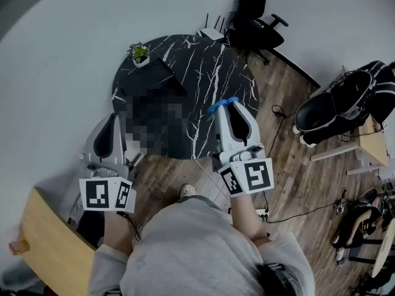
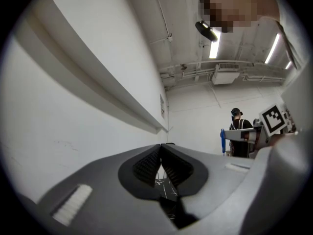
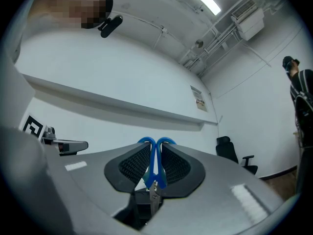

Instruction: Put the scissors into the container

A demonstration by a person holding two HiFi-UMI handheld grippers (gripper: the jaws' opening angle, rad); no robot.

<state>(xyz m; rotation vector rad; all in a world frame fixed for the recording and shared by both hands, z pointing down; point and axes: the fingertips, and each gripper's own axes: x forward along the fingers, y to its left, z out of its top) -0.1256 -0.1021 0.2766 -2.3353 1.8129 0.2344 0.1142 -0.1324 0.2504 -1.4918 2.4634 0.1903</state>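
My right gripper (image 1: 229,105) is shut on the blue-handled scissors (image 1: 221,106) and holds them over the near edge of the round black marble table (image 1: 210,73). In the right gripper view the blue handle loops (image 3: 155,145) stick out past the fingertips, and the metal blades (image 3: 153,189) point back between the pads. My left gripper (image 1: 113,118) is shut with nothing in it, level with the table's left edge; in the left gripper view its pads (image 2: 146,164) meet at the tips. I cannot make out a container; a mosaic patch covers part of the table.
A small potted plant (image 1: 139,53) stands at the table's far left edge. A black office chair (image 1: 254,18) is behind the table and another black seat (image 1: 343,105) at the right. Cables (image 1: 290,211) lie on the wooden floor. A wooden board (image 1: 50,246) is at bottom left.
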